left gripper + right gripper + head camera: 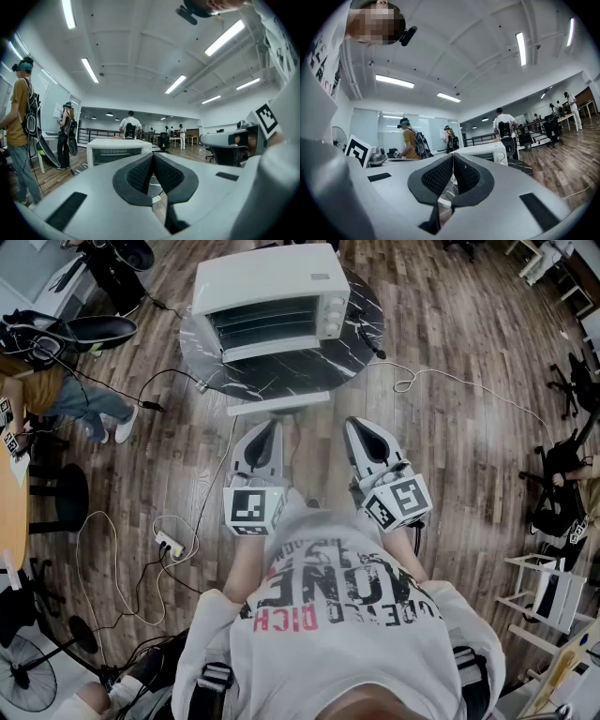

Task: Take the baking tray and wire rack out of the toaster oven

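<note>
Well, the toaster oven (270,298) sits on the far side of the round dark marble surface (309,376). Its door (267,350) looks dropped open, with the baking tray and wire rack (264,322) showing as faint bars inside. Left tongs (271,427) and right tongs (362,427) are both pressed together, empty, well short of it. I'd part one pair, go in level and pinch a front edge. Cables (427,376) trail over the wood floor (469,456).

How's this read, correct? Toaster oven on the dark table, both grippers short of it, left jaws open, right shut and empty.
Left is wrong: the left gripper is shut too, pads meeting on nothing in the left gripper view. The rest holds: toaster oven on the dark table, right gripper shut and empty, both short of it.
</note>
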